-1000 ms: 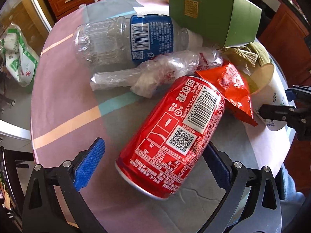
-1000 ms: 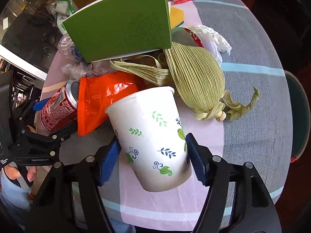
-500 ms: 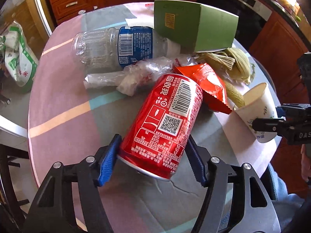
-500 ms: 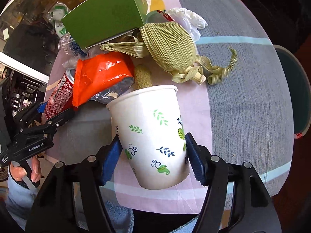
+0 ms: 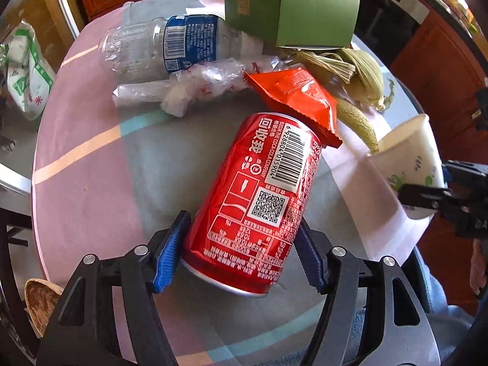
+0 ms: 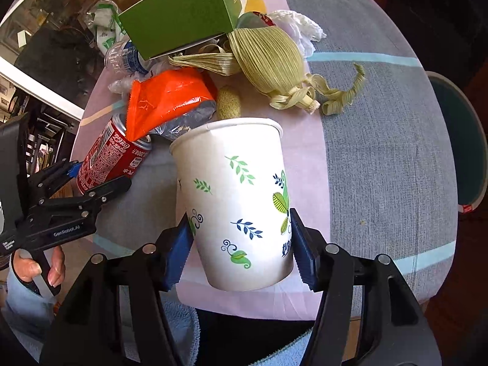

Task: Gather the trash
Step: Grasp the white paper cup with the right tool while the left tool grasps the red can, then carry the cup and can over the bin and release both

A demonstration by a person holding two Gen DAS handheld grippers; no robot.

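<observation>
Tablecloth point(image 5: 91, 183) under can point(image 5: 259, 195), lying, top away.

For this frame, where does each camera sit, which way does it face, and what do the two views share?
Left wrist: sits on the left gripper, looking steeply down its fingers at the red can clamped between them; the right gripper shows at the edge.
Right wrist: sits on the right gripper, looking down at the paper cup it grips; the left gripper and a hand show.
Shared: can, cup, orange bag, green box.
</observation>
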